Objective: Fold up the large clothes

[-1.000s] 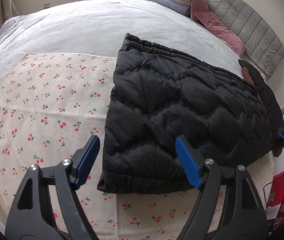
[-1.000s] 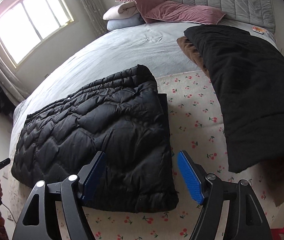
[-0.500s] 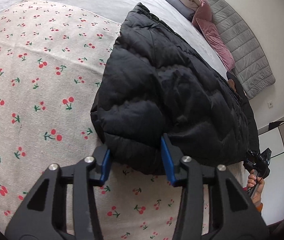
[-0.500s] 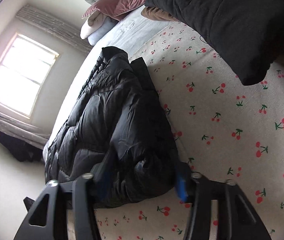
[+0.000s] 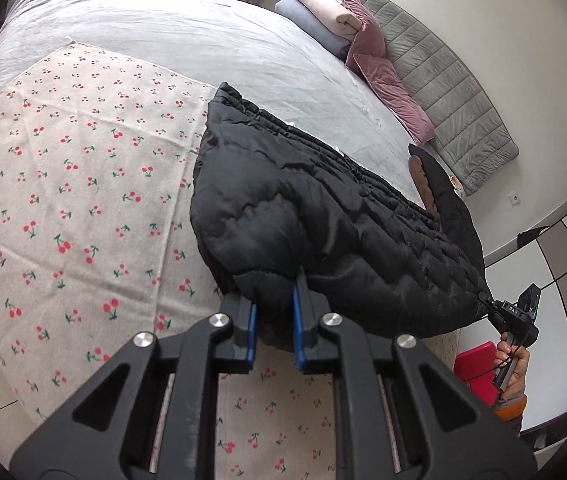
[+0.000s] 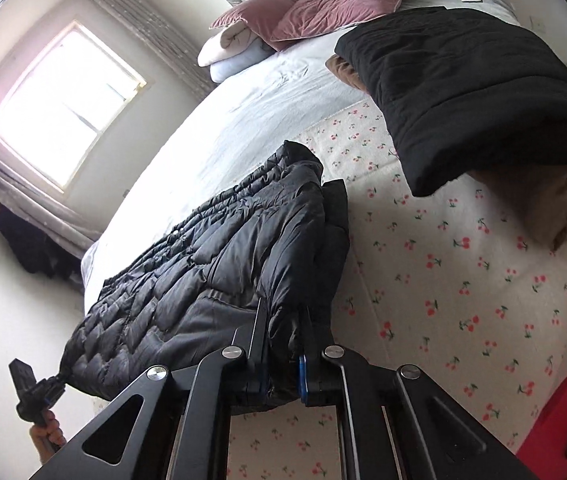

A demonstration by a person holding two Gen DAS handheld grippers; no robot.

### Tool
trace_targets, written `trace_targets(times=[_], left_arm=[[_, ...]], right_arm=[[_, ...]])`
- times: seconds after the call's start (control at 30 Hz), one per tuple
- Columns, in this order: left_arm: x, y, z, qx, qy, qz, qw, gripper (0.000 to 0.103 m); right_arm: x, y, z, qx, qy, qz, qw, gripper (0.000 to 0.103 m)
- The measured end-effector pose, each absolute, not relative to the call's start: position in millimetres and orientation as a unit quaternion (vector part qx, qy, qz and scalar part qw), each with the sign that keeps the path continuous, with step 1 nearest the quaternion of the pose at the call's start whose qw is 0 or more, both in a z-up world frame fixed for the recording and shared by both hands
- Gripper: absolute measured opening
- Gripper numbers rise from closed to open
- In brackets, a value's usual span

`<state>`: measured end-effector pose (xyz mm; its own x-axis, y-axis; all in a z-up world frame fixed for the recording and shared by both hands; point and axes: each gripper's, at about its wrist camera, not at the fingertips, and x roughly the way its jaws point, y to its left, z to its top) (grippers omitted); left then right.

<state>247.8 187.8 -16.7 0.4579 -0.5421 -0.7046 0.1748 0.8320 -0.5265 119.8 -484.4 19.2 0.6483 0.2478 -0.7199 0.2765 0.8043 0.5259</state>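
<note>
- The bed (image 5: 171,36) fills both views, its pale grey cover running up to a grey quilted headboard (image 5: 455,92) at the upper right of the left wrist view.
- A cherry-print sheet (image 5: 63,208) covers the near half of the bed, filling the left and bottom of the left wrist view.
- The black quilted jacket (image 5: 323,220) lies folded across the centre of the left wrist view, partly on the cherry-print sheet, its near edge lifted at both corners.
- A second black garment (image 6: 463,80) lies at the upper right of the right wrist view, over something brown.
- Pink cushions (image 6: 315,12) and folded pale bedding (image 6: 231,52) sit by the headboard at the top of the right wrist view.
- A bright window (image 6: 67,104) is at the upper left of the right wrist view.
- The left tool (image 5: 274,332), bottom centre of its view, has just been closing; its blue pads pinch the jacket's near corner.
- The right tool (image 6: 281,364), bottom centre of its view, has drawn its jaws almost together and clamps a bunched fold of the jacket's other near corner.
- In each view the other tool shows small at the frame edge, pinching the jacket's far corner.
</note>
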Motion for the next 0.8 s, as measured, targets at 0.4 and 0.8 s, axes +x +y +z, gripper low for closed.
trace_targets(times=[0.4,0.8], left_arm=[[205,188,-43,-0.058,0.488,-0.076,0.868,0.05],[221,17,-19,0.03,0.414,-0.202,0.887,0.067]], right_arm=[[61,-489,-11,0.232,0.468,-0.105,0.846,0.051],[149,-358,20,0.071,0.397,-0.015,0.915,0.06]])
